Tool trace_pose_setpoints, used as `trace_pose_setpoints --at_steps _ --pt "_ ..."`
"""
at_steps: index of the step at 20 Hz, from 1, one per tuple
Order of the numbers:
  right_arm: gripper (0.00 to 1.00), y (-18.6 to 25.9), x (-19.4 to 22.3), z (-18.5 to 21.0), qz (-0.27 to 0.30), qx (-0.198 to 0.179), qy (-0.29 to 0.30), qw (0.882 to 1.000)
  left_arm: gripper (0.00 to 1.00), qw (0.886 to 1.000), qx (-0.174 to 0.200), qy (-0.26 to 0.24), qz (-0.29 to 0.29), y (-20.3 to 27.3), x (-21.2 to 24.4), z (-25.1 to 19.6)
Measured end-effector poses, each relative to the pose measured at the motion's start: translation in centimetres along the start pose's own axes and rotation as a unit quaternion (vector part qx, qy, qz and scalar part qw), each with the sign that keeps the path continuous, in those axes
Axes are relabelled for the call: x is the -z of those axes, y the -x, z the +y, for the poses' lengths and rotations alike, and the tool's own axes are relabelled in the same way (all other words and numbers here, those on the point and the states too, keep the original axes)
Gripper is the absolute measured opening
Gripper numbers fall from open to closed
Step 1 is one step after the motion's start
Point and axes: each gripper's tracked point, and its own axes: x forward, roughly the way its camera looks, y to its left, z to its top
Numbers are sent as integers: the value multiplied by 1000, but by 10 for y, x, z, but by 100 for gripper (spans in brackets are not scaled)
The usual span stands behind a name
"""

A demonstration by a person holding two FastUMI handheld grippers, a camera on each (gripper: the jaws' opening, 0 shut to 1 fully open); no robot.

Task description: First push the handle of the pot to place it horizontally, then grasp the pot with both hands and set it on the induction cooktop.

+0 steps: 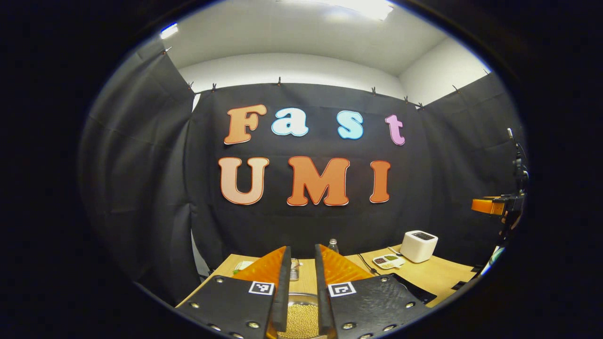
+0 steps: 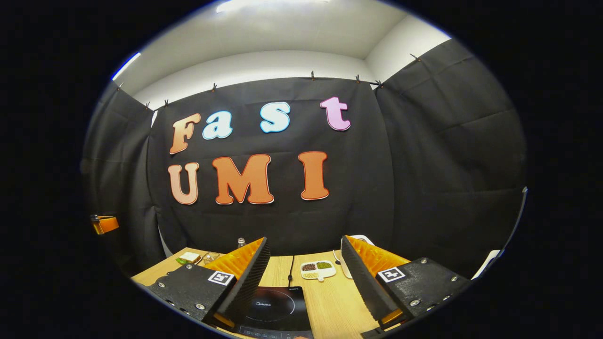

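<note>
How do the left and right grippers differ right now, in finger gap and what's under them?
Gap: the left gripper has its fingers close, with a narrow slot between them; the right gripper has its fingers spread wide.
Below: between the left fingers sits a metal pot of small yellowish grains; between the right fingers lie the black induction cooktop and bare wooden table.
Shared: both hang above the table, gripping nothing, facing the black wall.

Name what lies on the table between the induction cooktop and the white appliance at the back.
In the right gripper view, a small divided dish of grains lies between the induction cooktop and the white appliance.
</note>
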Motion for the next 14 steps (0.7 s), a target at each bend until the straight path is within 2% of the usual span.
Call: trace_pose_setpoints --at_steps 2,5,6,14 --pt "95 -1 0 0 0 2 -1 1000 8 1000 1 -3 11 -2 11 0" --pt "95 0 2 -2 2 4 -1 1000 8 999 6 -8 35 -3 33 -1" --pt "95 -1 2 -3 2 5 -1 1000 2 999 10 -8 45 -1 41 -4" --pt "95 -4 11 -7 11 10 -6 1000 2 991 26 -7 134 3 120 -11"
